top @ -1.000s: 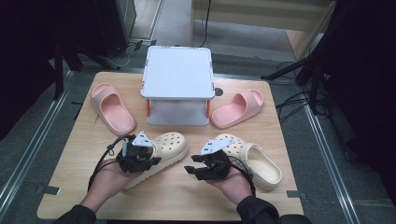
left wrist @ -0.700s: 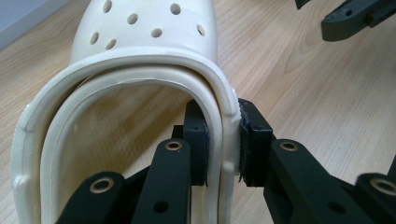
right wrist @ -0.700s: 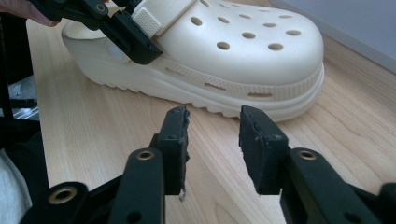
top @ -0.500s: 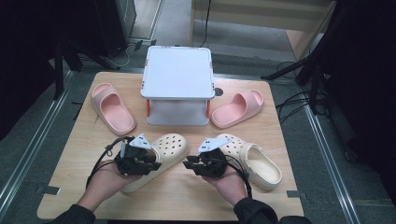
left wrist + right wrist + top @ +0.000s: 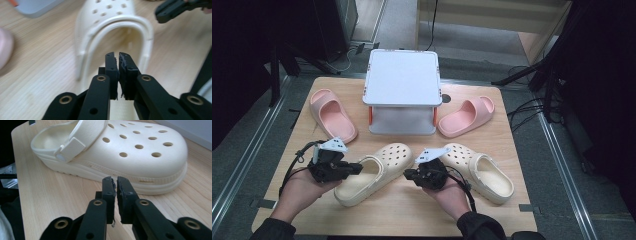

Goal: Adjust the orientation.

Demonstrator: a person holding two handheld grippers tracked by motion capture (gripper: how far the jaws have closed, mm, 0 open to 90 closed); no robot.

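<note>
The wooden table (image 5: 532, 150) carried everything, and the high view alone took in its whole layout. At the far middle stood a white two-tier shoe rack (image 5: 402, 80), a pink slide sandal (image 5: 331, 114) to its left and another pink slide sandal (image 5: 466, 116) to its right. Nearer the person lay two cream clogs. The left cream clog (image 5: 374, 172) lay between the two grippers, its toe toward the rack. The right cream clog (image 5: 482, 171) lay just beyond the right hand.

The left gripper (image 5: 354, 168) hovered at the heel opening of the left cream clog. The left gripper view showed what the high view could not: its jaws were closed together with nothing between them, and they pointed into the shoe's open mouth (image 5: 117, 32).

The right gripper (image 5: 408, 174) sat near that same clog's toe. From the right gripper view, its jaws were likewise pressed together and empty, just short of the sole's side wall (image 5: 140, 157). That view also revealed the ribbed heel strap (image 5: 75, 145), folded forward over the top.
</note>
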